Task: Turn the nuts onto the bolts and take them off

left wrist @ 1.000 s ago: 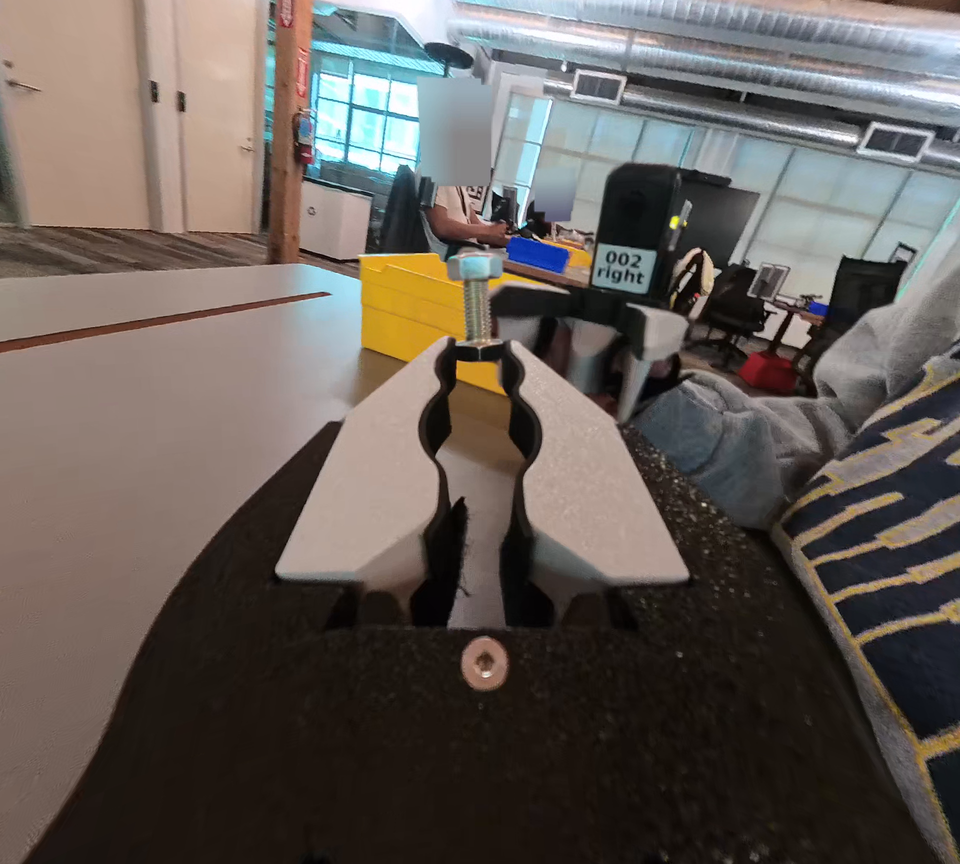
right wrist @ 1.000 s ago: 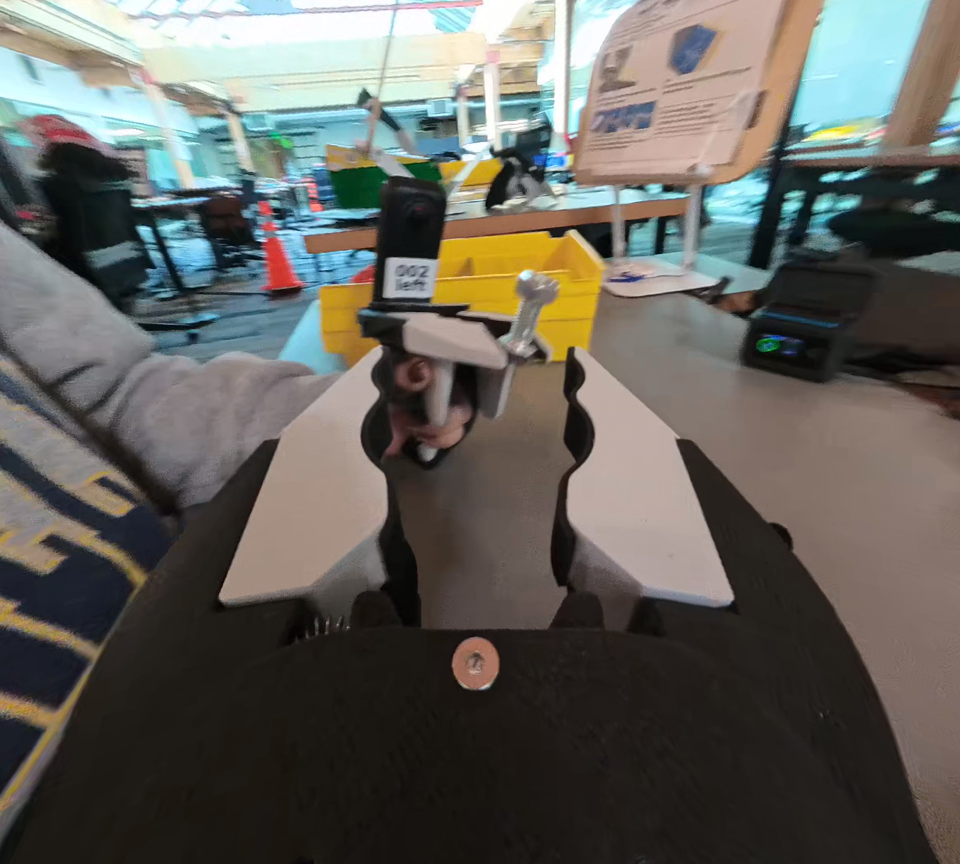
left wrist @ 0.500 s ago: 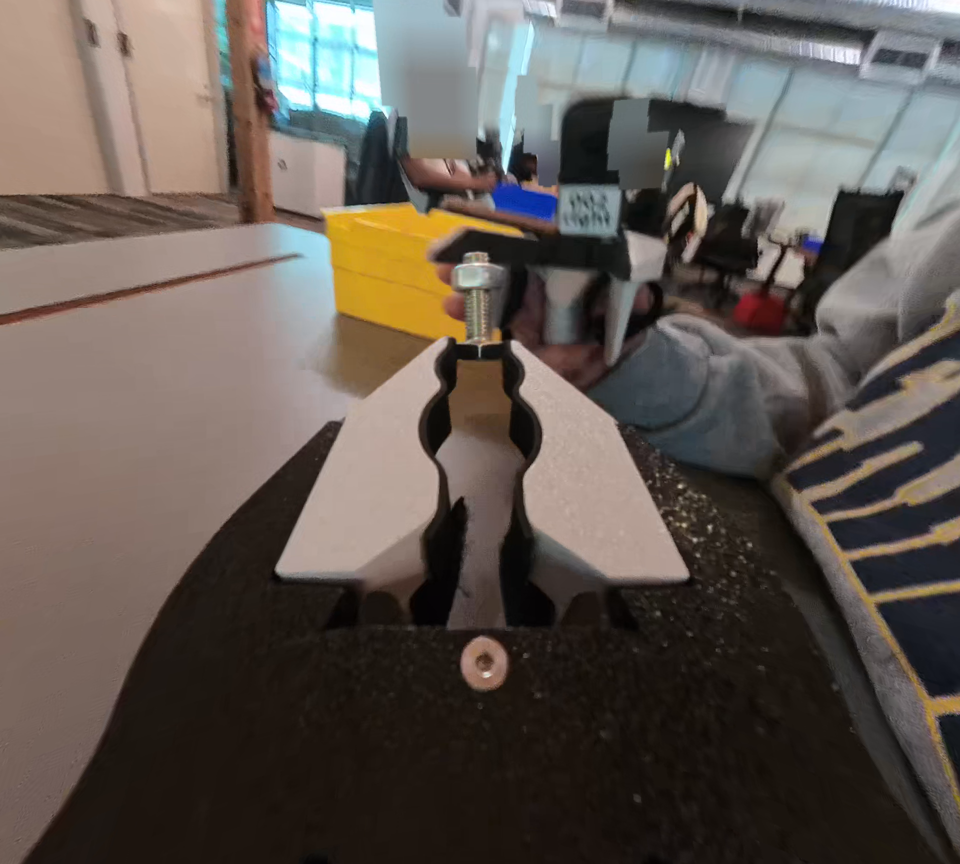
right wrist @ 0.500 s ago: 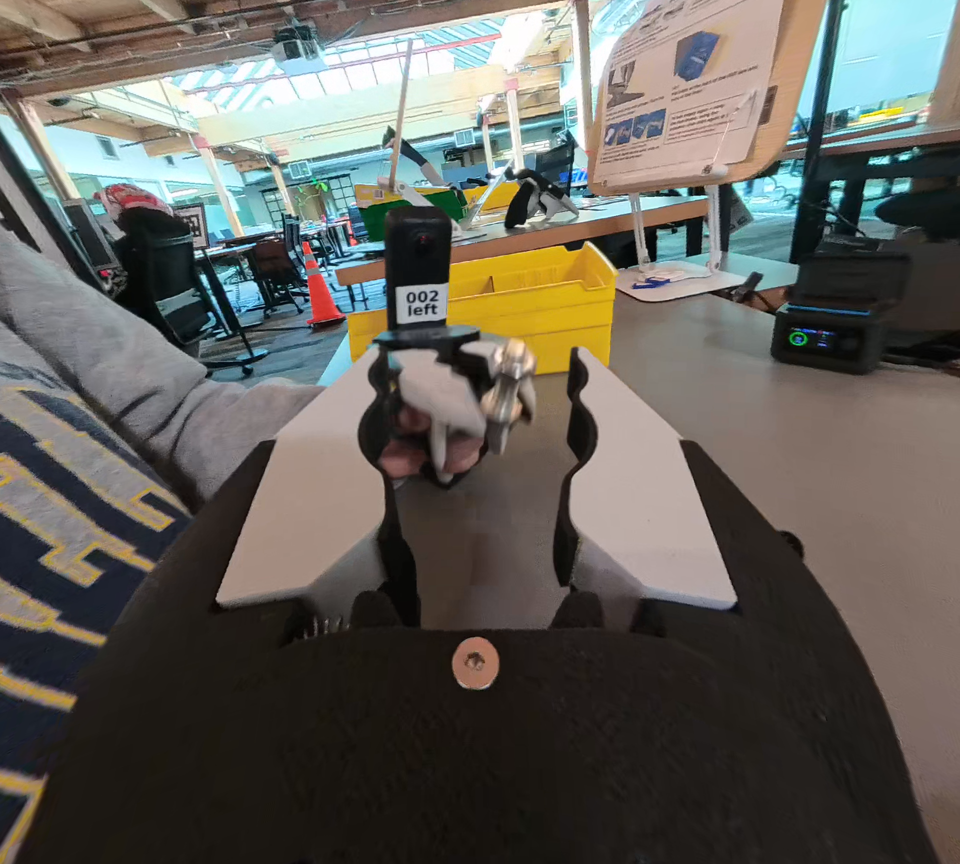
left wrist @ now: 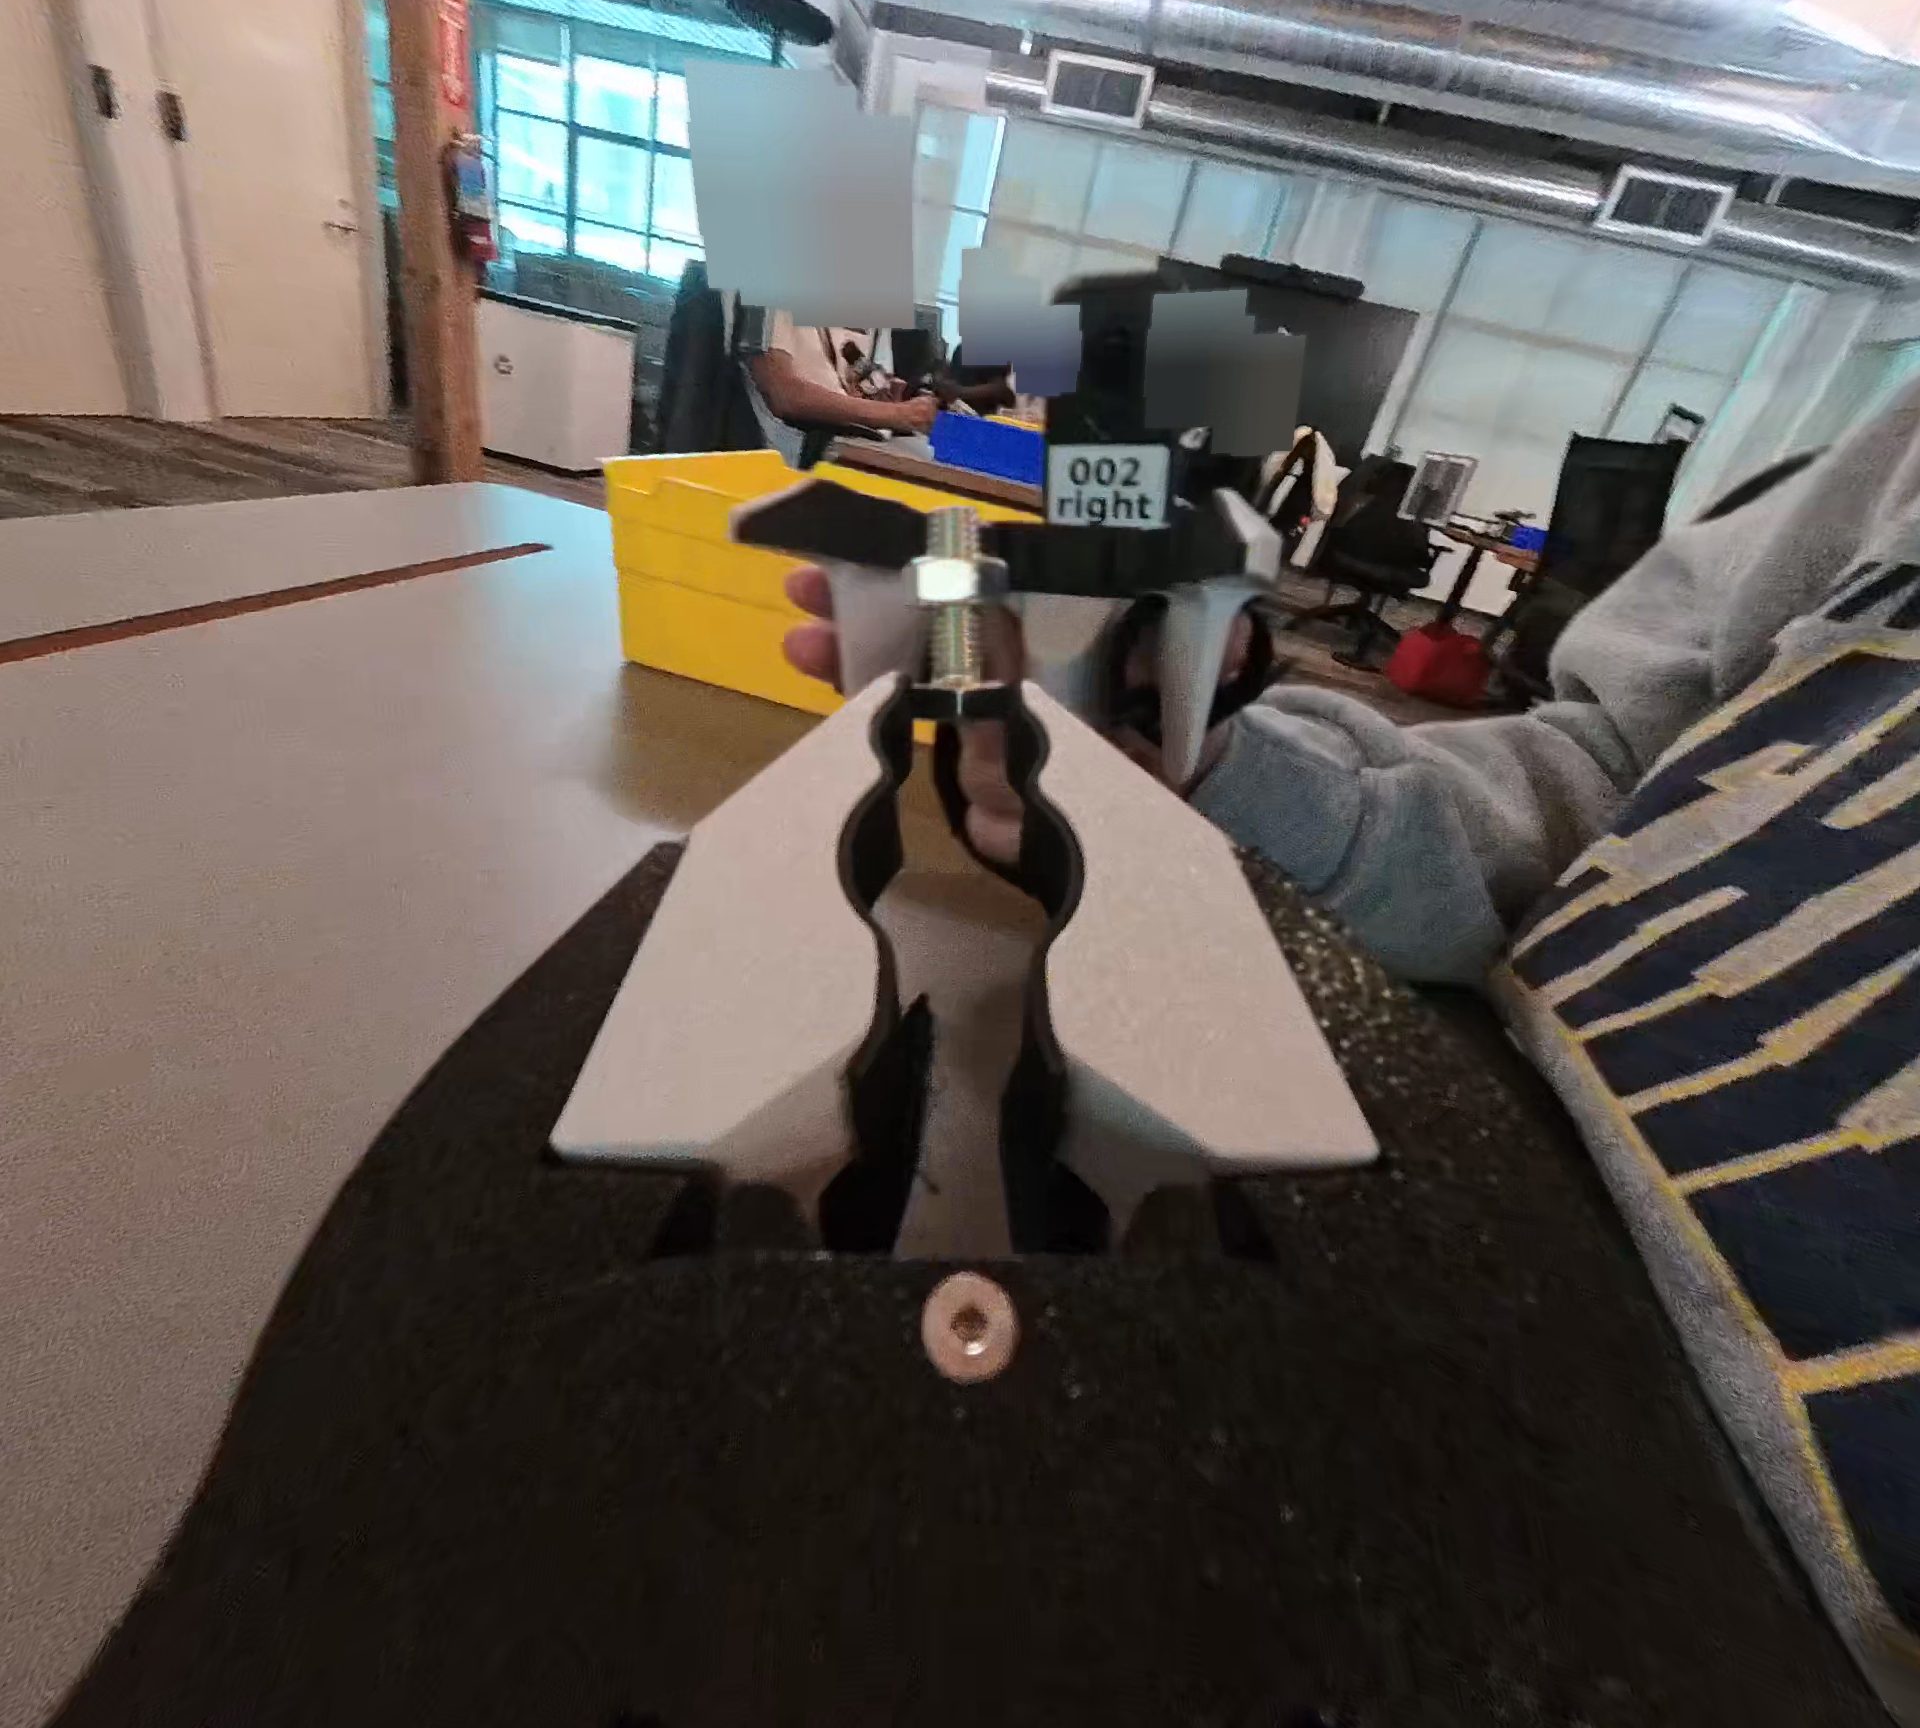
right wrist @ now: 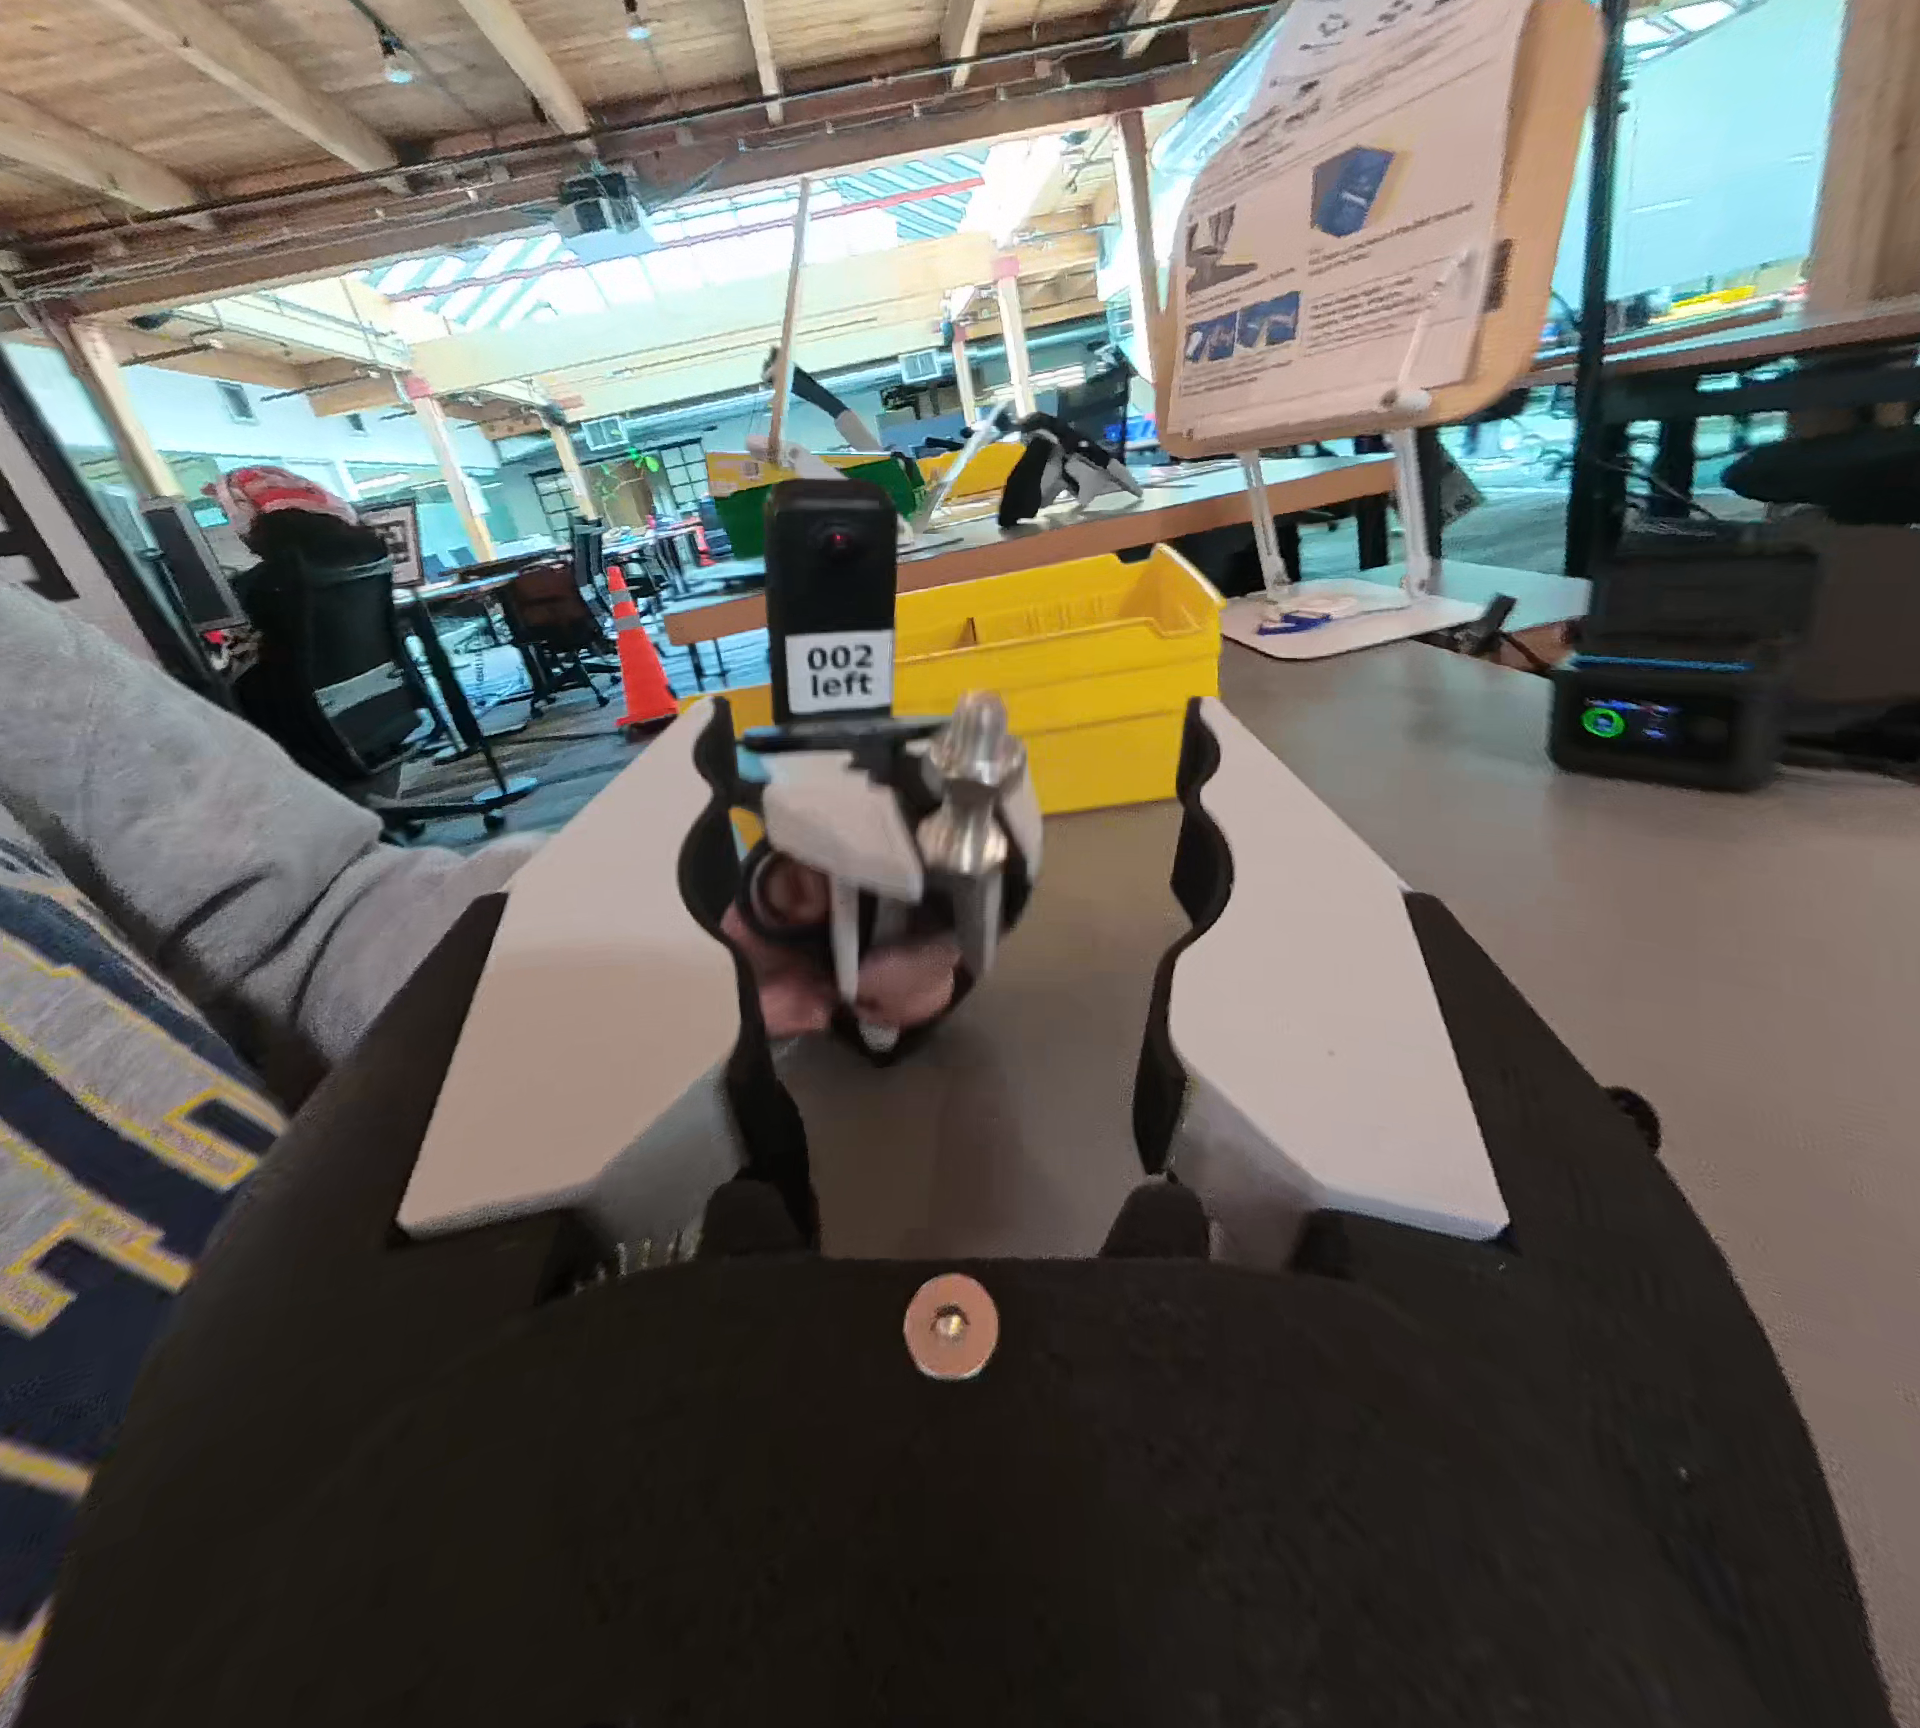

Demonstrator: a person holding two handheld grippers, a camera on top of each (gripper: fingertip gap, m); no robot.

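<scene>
My left gripper point(left wrist: 956, 704) is shut on the head of a silver bolt point(left wrist: 954, 644), which stands upright from the fingertips. A hex nut point(left wrist: 954, 579) sits on the thread, with a short piece of thread showing above it. My right gripper point(right wrist: 956, 743) is open, its fingers spread wide. It faces the left gripper point(right wrist: 935, 847), and the bolt point(right wrist: 966, 805) shows blurred between its fingers without touching them. In the left wrist view the right gripper point(left wrist: 1039, 650) stands just behind the bolt.
A yellow bin point(left wrist: 707, 577) stands on the grey table point(left wrist: 260, 795) behind both grippers and also shows in the right wrist view point(right wrist: 1091, 691). A black device with a lit screen point(right wrist: 1662, 722) and a paper stand point(right wrist: 1351, 224) are at the right. My grey sleeves reach in from the sides. Only a small space, under 4 cm, lies between the two pairs of fingers.
The right gripper has come closer and now brackets the bolt. The nut, at the thread's tip before, now sits a little lower. The bolt stands straighter in the right wrist view.
</scene>
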